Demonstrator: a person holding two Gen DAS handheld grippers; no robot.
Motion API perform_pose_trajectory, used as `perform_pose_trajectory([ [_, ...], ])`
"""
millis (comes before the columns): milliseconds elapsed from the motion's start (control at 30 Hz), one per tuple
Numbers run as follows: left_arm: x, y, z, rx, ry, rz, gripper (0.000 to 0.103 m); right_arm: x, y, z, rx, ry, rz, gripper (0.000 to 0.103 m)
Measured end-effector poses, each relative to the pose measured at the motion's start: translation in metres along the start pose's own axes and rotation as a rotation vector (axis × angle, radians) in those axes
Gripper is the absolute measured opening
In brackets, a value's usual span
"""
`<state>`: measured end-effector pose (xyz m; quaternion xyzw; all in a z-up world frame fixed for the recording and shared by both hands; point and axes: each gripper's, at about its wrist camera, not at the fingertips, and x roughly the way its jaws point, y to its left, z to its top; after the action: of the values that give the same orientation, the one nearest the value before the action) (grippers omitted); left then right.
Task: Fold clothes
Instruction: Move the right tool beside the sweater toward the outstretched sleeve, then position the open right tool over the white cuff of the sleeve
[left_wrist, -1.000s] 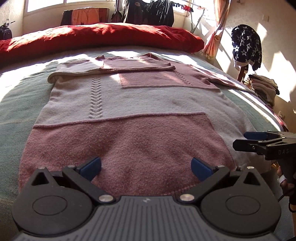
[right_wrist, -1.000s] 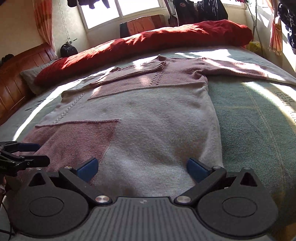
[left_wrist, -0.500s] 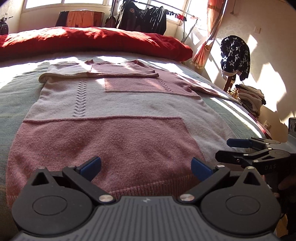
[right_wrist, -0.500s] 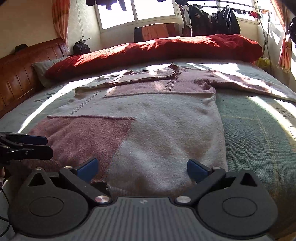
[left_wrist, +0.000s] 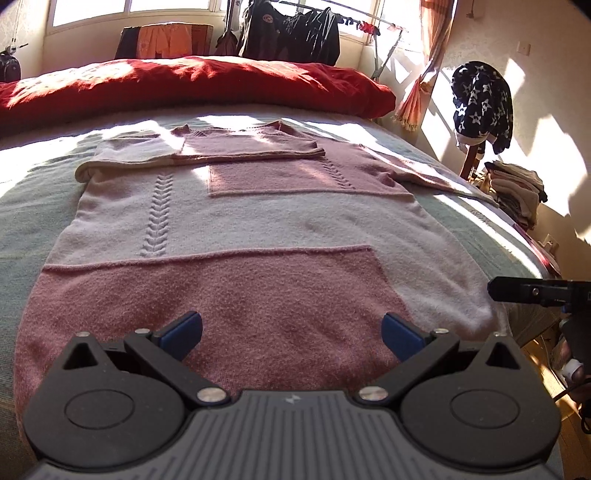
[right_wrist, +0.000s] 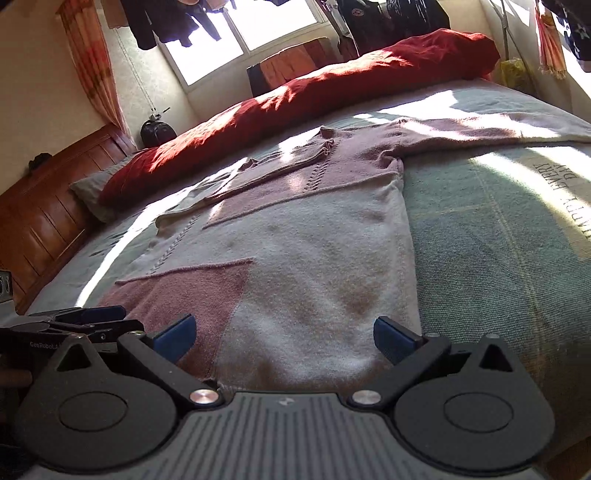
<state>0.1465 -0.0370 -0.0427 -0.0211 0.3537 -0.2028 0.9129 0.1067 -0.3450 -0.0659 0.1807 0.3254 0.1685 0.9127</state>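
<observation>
A pink and cream knit sweater (left_wrist: 236, 229) (right_wrist: 317, 251) lies flat on the bed, hem toward me, its left sleeve folded across the chest and its right sleeve (right_wrist: 480, 129) stretched out sideways. My left gripper (left_wrist: 291, 334) hovers open over the pink hem panel with nothing between its fingers. My right gripper (right_wrist: 282, 338) is open too, above the cream part of the hem near the sweater's right corner. Each gripper shows at the edge of the other's view: the right one (left_wrist: 532, 291), the left one (right_wrist: 85, 321).
The bed has a green blanket (right_wrist: 498, 240) and a red duvet (left_wrist: 192, 85) rolled up at the far side. A wooden headboard (right_wrist: 48, 206) stands at the left. A chair with a star-print garment (left_wrist: 484, 99) and stacked clothes (left_wrist: 517, 192) stands right of the bed.
Both grippers have shifted slightly along the hem edge and stay open. The right view has tilted. The sweater has not moved.
</observation>
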Motion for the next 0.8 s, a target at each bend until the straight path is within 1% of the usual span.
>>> perform_pose_trajectory([
  [100,0.005,-0.006,0.012,0.014,-0.013,-0.019,0.102,-0.006,-0.025,0.02,0.05,-0.02,-0.01,0.103],
  [200,0.01,-0.01,0.021,0.031,-0.021,-0.022,0.102,-0.008,-0.053,0.041,0.116,-0.035,-0.024,0.103],
  [300,0.014,-0.008,0.029,0.013,-0.031,-0.046,0.102,-0.008,-0.086,0.068,0.179,-0.073,-0.035,0.103],
  [400,0.017,-0.003,0.036,-0.018,-0.035,-0.043,0.102,-0.005,-0.114,0.105,0.213,-0.124,-0.038,0.103],
  [500,0.019,0.002,0.042,-0.044,-0.034,-0.022,0.102,0.009,-0.148,0.15,0.285,-0.177,-0.032,0.103],
  [567,0.023,0.004,0.046,-0.052,-0.027,-0.009,0.102,0.024,-0.169,0.175,0.332,-0.185,-0.025,0.103],
  [633,0.027,0.007,0.051,-0.061,-0.013,0.005,0.102,0.044,-0.188,0.196,0.372,-0.17,-0.041,0.103],
  [700,0.034,0.009,0.055,-0.069,0.007,0.026,0.102,0.065,-0.203,0.209,0.388,-0.133,-0.076,0.103],
  [800,0.045,0.011,0.06,-0.068,0.033,0.055,0.102,0.093,-0.219,0.22,0.39,-0.064,-0.107,0.103],
])
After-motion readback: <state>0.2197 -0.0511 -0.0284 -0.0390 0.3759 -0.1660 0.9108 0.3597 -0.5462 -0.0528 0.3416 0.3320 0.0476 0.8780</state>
